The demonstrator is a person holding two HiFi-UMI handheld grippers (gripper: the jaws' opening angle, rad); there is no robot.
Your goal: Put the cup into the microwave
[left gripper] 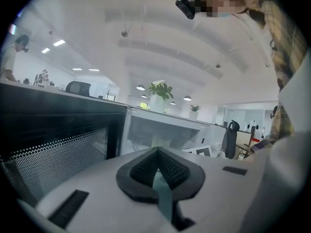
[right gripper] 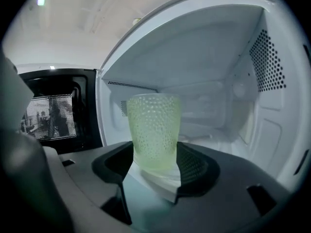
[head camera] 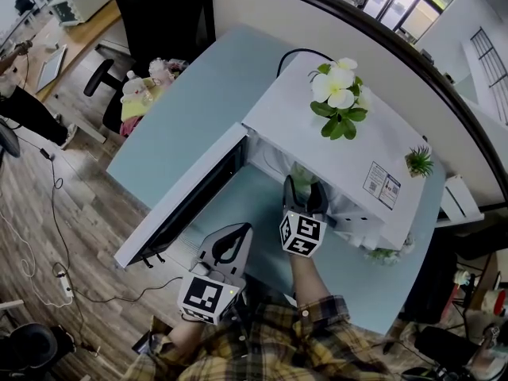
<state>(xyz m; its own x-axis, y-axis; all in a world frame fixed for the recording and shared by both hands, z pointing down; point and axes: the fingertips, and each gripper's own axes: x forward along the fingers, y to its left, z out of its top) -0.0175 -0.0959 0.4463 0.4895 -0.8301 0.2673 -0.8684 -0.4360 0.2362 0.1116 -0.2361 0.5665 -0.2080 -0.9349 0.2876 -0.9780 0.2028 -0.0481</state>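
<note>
A pale green dimpled cup [right gripper: 153, 130] stands upright between the jaws of my right gripper [right gripper: 154, 161], and the pads [right gripper: 194, 164] touch both of its sides. It is at the mouth of the open white microwave [right gripper: 218, 72], just over the front lip. From the head view the right gripper [head camera: 305, 187] reaches under the microwave's top [head camera: 286, 109], where the cup [head camera: 304, 173] barely shows. My left gripper [head camera: 238, 230] hovers lower left by the swung-open door [head camera: 182, 209]. Its jaws [left gripper: 156, 154] are together with nothing in them.
A white-flowered plant [head camera: 340, 94] sits on top of the microwave and a small potted plant [head camera: 418, 162] stands to its right. The open door juts left over the light blue table [head camera: 190, 109]. An office chair with soft toys [head camera: 147, 86] stands beyond the table's left edge.
</note>
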